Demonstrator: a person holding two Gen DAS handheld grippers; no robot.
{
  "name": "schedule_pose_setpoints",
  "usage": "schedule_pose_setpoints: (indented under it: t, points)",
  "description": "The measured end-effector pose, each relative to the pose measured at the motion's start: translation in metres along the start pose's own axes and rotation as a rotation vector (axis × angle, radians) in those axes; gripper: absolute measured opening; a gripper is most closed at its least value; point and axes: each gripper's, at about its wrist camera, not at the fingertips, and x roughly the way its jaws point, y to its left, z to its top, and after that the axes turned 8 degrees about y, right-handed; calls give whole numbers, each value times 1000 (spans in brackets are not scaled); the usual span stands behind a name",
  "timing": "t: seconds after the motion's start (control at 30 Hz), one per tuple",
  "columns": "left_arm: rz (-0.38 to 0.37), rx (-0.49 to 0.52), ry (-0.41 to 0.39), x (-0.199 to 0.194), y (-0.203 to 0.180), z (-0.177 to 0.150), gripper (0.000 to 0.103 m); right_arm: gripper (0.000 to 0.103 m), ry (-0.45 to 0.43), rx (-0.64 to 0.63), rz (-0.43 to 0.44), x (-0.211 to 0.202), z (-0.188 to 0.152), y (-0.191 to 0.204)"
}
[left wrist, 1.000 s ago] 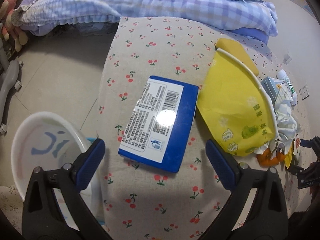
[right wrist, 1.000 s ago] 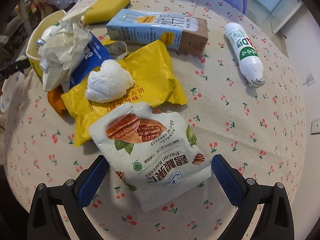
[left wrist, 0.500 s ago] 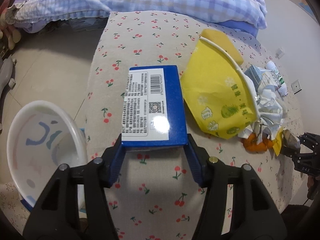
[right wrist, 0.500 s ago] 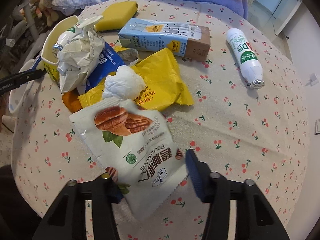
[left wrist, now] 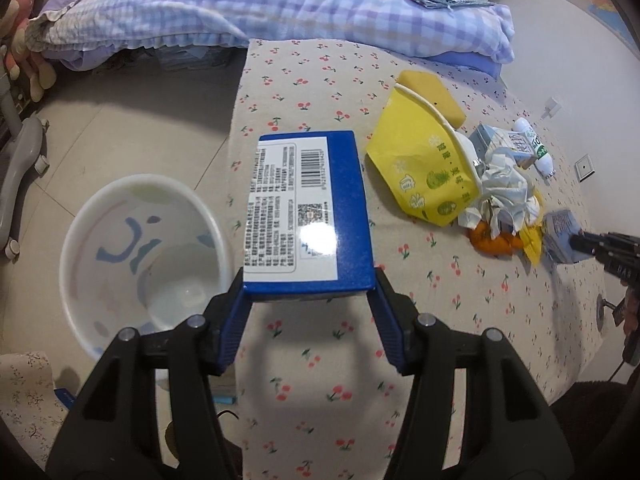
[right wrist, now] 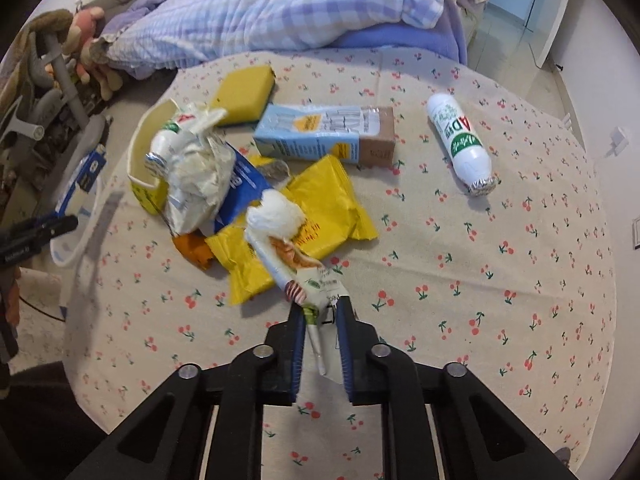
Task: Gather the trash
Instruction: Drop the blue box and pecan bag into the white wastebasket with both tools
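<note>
My left gripper (left wrist: pixel 308 304) is shut on a blue box (left wrist: pixel 308 216) with a white label and holds it lifted above the cherry-print table (left wrist: pixel 360 360). A white bin (left wrist: pixel 136 256) stands on the floor just left of it. My right gripper (right wrist: pixel 320 320) is shut on a white pecan snack bag (right wrist: pixel 296 268), lifted and seen edge-on. The trash pile lies beyond it: a yellow wrapper (right wrist: pixel 328 208), a tissue wad (right wrist: pixel 276 216), crumpled paper (right wrist: pixel 196 176) and a yellow paper bowl (left wrist: pixel 420 164).
A light blue milk carton (right wrist: pixel 320 136), a yellow sponge (right wrist: pixel 244 92) and a white bottle (right wrist: pixel 460 144) lie farther back on the table. A bed with a checked quilt (left wrist: pixel 280 4) stands behind. A chair base (left wrist: pixel 20 160) is on the floor at the left.
Both grippers went from open to shut. The left one took the blue box and lifted it. The right one closed on the pecan bag and raised it, turning it edge-on.
</note>
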Motion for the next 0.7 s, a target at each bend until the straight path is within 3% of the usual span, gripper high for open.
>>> schedule_pose_setpoints:
  t: [0.3,0.7]
  points:
    - [14,-45,-29,-24,32,-24,59,9,-57,-2,-11,-7,11,19]
    - [56,-161,-65,-41,84,-51,59,9,-185,-68,115,-45,28,89]
